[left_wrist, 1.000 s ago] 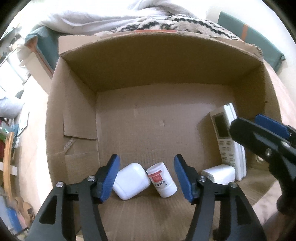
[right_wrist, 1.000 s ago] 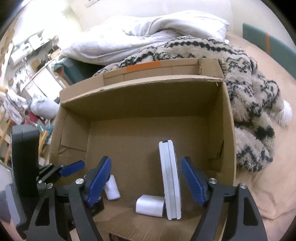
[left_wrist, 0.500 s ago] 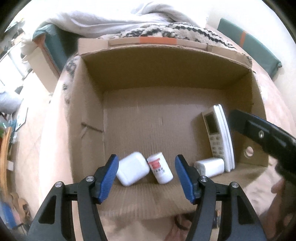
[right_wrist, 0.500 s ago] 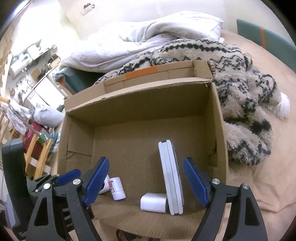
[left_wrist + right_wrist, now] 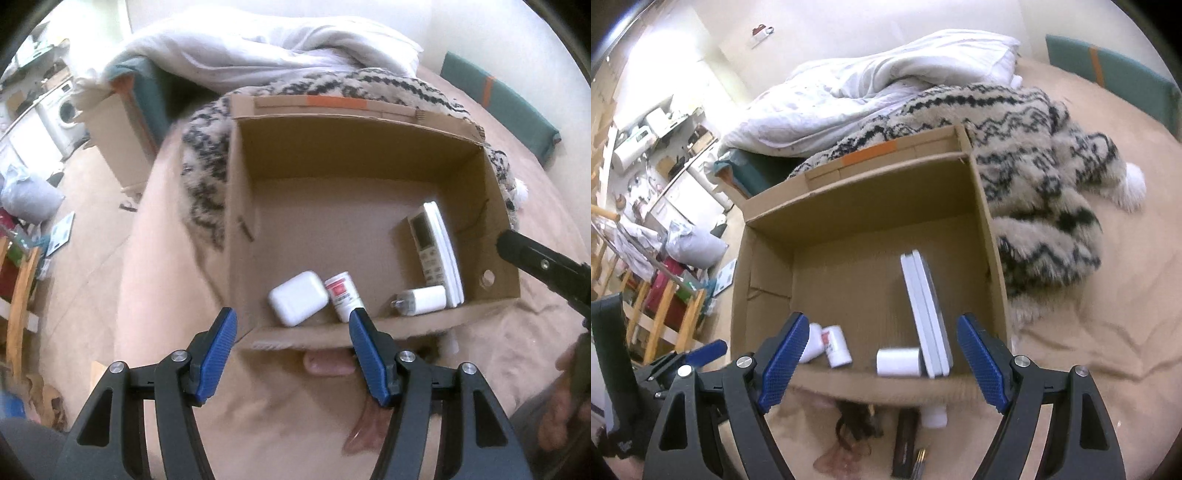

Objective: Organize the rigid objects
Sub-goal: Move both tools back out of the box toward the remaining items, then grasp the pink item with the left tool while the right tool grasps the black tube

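An open cardboard box (image 5: 332,334) sits on a beige bed sheet. Along its near wall lie a white rounded case (image 5: 298,298), a small white bottle with a red label (image 5: 345,295), a white charger plug (image 5: 421,300) and a white remote control (image 5: 432,247) standing on its edge. My left gripper (image 5: 291,350) hovers open over the box's near rim with nothing between its blue pads. My right gripper (image 5: 882,365) is open wider, in front of the box (image 5: 871,382), above the plug (image 5: 898,362) and the remote (image 5: 925,314). The bottle (image 5: 836,345) shows beside its left finger.
A patterned fluffy blanket (image 5: 1034,177) and a white duvet (image 5: 871,92) lie behind and right of the box. Small items lie on the sheet before the box: a dark stick-like thing (image 5: 905,439), a white piece (image 5: 934,415) and a pink thing (image 5: 327,363). Furniture clutter fills the left.
Both grippers have drawn back and up out of the box, so its near rim and the sheet in front now show. The things in the box have not moved.
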`<act>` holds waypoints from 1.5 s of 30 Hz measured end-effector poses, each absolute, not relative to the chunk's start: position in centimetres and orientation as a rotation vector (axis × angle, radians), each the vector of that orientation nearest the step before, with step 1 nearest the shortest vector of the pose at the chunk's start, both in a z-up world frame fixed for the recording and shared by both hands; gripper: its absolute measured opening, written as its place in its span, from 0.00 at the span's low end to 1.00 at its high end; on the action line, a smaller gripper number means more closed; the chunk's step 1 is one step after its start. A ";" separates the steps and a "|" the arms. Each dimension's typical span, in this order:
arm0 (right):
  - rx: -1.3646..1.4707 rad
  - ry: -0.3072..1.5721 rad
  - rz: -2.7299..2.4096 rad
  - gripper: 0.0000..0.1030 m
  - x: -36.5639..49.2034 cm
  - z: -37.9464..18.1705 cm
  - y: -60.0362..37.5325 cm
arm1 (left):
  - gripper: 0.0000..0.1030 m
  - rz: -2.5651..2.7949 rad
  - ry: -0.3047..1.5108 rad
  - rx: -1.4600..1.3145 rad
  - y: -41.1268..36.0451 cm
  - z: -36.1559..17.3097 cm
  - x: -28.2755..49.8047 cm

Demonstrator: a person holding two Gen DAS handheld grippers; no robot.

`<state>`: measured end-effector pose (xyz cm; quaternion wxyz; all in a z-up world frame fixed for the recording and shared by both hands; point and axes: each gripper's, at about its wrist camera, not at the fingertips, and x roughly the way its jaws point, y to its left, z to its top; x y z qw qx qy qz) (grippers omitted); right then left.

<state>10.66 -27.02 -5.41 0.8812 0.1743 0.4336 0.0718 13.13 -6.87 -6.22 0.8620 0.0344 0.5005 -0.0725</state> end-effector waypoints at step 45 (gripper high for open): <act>0.648 1.176 0.084 0.85 7.0 -12.8 -28.5 | 0.30 -0.276 1.330 0.182 -11.2 -16.9 17.0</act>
